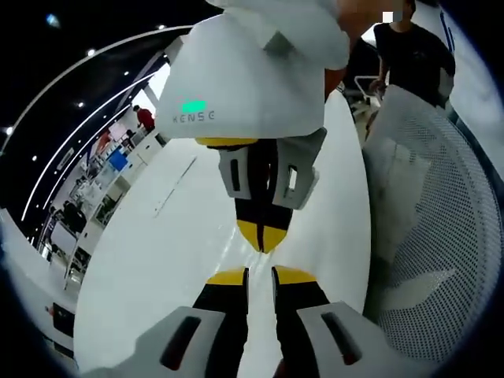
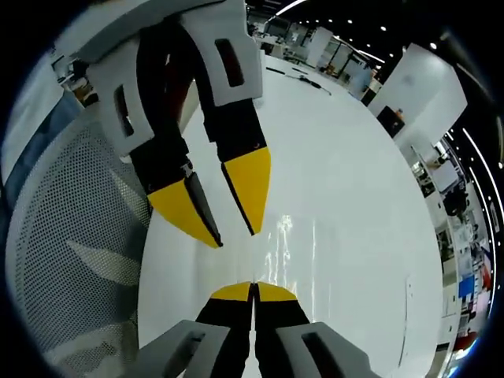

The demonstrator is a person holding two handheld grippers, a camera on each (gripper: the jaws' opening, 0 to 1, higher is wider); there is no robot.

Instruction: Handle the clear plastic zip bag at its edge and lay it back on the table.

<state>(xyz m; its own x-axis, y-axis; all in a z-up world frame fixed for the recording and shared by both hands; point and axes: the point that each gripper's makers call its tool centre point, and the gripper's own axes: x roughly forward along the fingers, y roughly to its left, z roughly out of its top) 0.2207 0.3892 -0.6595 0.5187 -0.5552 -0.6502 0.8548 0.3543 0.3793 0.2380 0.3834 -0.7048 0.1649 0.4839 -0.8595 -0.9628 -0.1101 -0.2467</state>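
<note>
Clear zip bag [image 2: 285, 240] glints faintly on the white table [image 2: 354, 197], at the closed right gripper [image 2: 253, 288]; a pinch can't be confirmed. Left gripper [image 2: 233, 233] hangs narrowly parted. Limp, slippery film probably: grip its edge.

Yellow-tipped black left gripper [image 1: 260, 277] stands over the glossy white table [image 1: 157, 260]; beside it, a white perforated mesh chair [image 1: 441, 236].

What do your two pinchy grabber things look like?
They match. The left gripper and the right gripper each have two black jaws ending in pointed yellow tips. Behind the jaws sit pale grey shells with dark slots.
</note>
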